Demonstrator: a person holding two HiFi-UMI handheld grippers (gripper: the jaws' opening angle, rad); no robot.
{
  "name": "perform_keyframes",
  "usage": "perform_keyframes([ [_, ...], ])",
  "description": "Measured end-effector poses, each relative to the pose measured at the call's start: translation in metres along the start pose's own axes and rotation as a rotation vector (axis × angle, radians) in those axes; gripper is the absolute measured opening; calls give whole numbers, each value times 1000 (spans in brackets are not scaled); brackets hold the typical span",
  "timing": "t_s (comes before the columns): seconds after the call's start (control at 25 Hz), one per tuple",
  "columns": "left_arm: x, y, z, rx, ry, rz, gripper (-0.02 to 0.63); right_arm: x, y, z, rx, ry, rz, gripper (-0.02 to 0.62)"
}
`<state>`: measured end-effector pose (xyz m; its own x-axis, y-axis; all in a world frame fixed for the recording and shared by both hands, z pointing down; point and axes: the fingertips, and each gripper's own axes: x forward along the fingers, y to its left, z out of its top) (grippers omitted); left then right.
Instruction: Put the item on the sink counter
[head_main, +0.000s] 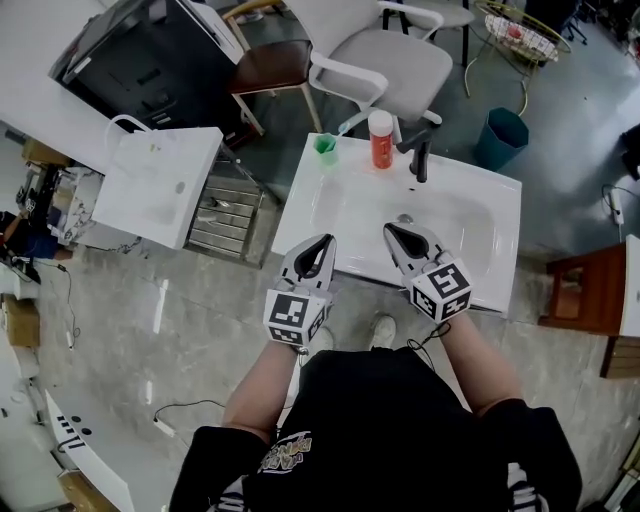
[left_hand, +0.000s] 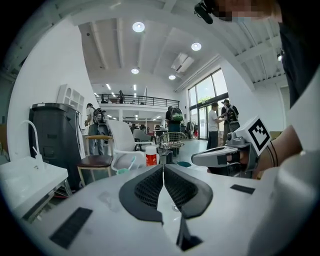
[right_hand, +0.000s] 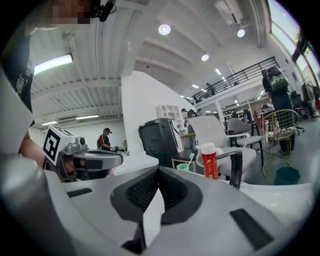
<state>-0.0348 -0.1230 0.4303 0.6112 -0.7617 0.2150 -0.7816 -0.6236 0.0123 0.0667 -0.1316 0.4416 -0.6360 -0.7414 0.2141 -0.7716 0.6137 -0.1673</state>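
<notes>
The white sink counter (head_main: 308, 195) lies in front of me. At its back edge stand a red bottle with a white cap (head_main: 381, 140), a green cup with a toothbrush (head_main: 326, 148) and a black faucet (head_main: 420, 155). My left gripper (head_main: 327, 241) hovers over the counter's near left part, shut and empty. My right gripper (head_main: 391, 231) hangs over the basin's near edge, jaws together, also empty. In the left gripper view the closed left gripper (left_hand: 163, 166) points toward the bottle (left_hand: 151, 156). The right gripper view has the right gripper (right_hand: 158, 168) with the bottle (right_hand: 209, 161) and faucet (right_hand: 235, 169) beyond.
A second white sink unit (head_main: 160, 185) stands to the left, with a black machine (head_main: 150, 60) behind it. Behind the counter are a white armchair (head_main: 385, 60), a brown chair (head_main: 270, 65) and a teal bin (head_main: 500, 138). A wooden stool (head_main: 585, 290) is at the right.
</notes>
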Motion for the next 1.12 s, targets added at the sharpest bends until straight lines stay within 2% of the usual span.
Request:
perform_keyframes([
  [0.24, -33, 16, -11, -17, -1, 2, 20, 19, 33, -11, 11, 6, 6, 54],
  [0.48, -57, 34, -24, -37, -4, -51, 20, 34, 67, -17, 7, 16, -31, 54],
  [0.72, -68, 40, -28, -35, -7, -145, 21, 32, 86, -20, 17, 19, -118, 54],
  [1.12, -77, 21, -37, -35, -6, -277, 20, -2, 95, -39, 51, 31, -271, 54],
])
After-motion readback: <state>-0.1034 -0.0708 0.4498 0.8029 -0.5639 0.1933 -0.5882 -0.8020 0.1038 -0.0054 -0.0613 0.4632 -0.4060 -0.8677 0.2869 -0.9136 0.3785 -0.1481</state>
